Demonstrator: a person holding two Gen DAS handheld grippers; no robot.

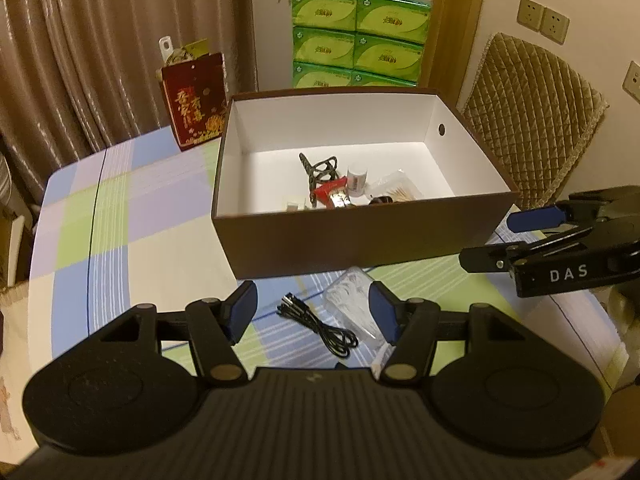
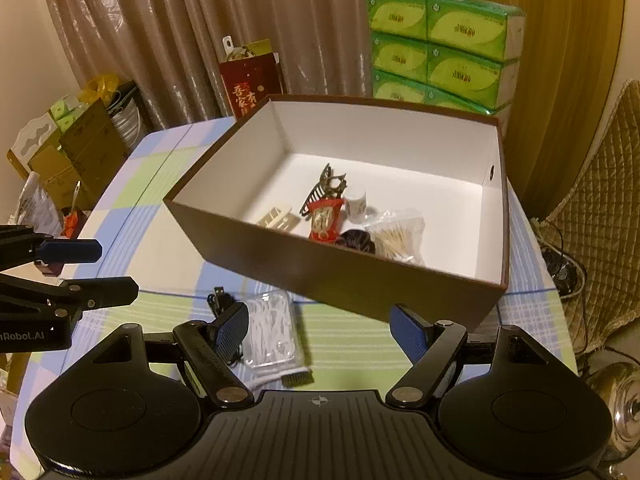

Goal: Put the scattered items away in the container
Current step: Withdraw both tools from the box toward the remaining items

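A: Where's the black coiled USB cable?
B: On the checked surface before the brown cardboard box, long axis running away towards the box, between the left gripper jaws, which stand open and empty.
A: The right gripper?
B: Wide, empty, its left jaw beside the clear plastic floss-pick case. "DAS" is printed on it.

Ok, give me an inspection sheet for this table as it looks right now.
Surface: checked tablecloth.
Job's things: brown box holds several small items; clear plastic case and black cable lie outside it.
Clutter: red gift bag, green tissue packs.
Grippers: left gripper and right gripper open, empty.
Cables: only the black one.
Surroundings: curtains, quilted chair.
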